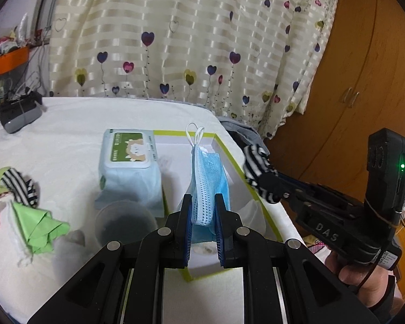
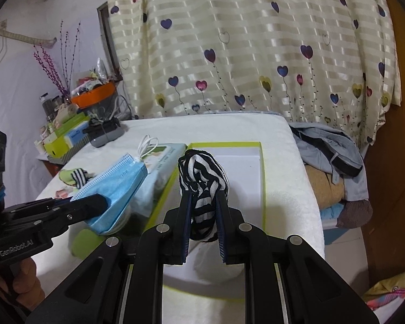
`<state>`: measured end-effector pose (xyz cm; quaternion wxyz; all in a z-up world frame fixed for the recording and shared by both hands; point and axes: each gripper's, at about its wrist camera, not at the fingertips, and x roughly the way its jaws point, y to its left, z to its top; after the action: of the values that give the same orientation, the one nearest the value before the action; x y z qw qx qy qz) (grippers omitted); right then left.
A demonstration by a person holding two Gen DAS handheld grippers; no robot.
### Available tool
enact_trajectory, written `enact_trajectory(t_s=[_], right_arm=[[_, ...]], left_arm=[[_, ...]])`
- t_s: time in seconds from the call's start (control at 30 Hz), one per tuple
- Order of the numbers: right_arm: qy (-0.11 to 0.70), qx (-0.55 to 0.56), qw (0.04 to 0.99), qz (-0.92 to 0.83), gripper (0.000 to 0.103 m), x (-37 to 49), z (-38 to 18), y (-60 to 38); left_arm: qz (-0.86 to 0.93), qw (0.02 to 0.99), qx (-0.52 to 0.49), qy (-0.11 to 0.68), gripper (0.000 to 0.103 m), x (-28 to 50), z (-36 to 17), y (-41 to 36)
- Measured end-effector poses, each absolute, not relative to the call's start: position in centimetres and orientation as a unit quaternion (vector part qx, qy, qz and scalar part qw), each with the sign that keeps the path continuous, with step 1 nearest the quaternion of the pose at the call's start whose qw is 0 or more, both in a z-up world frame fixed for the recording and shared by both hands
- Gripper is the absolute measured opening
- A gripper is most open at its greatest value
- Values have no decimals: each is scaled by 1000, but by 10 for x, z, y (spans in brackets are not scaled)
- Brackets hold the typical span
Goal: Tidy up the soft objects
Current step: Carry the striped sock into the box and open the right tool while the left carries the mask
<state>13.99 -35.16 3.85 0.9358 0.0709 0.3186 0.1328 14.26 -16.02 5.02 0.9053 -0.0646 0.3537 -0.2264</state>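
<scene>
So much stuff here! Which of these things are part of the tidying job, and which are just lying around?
Part of the job:
- face masks, held by the left gripper
- striped sock, held by the right gripper
- green-edged box
- wipes pack
- green cloth

Just lying about:
- curtain
- wardrobe
- orange basket
- grey clothes

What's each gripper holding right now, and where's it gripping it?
The left gripper pinches a folded blue face mask at its lower edge. The right gripper clamps a black-and-white striped sock around its middle.
</scene>
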Motion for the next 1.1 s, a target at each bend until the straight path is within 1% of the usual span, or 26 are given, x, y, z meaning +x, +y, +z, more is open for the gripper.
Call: enact_trajectory(t_s=[0.27,0.67,0.73,0.77,0.8,0.87,1.1], right_arm=[[339,72,928,133,18,172,21,-353],[366,88,917,129,18,199,-3,-360],[362,88,920,124,25,198,-4,-363],[361,90,920,125,32,198,-4,-364],[359,92,920,129,42,197,-4,-364],[355,94,921,133,53,196,-3,-365],[341,106,925,131,53,187,5,-371]], left_arm=[[-211,900,-49,378,13,172,37,-179],[-203,896,-38,394,13,194,23,-194],[-200,895,-39,397,13,197,21,-195],[-199,894,-39,399,13,199,20,-195],[-199,894,-39,400,13,201,19,-195],[-198,894,-37,401,13,203,19,-197],[-200,891,-36,406,16,213,14,-205]])
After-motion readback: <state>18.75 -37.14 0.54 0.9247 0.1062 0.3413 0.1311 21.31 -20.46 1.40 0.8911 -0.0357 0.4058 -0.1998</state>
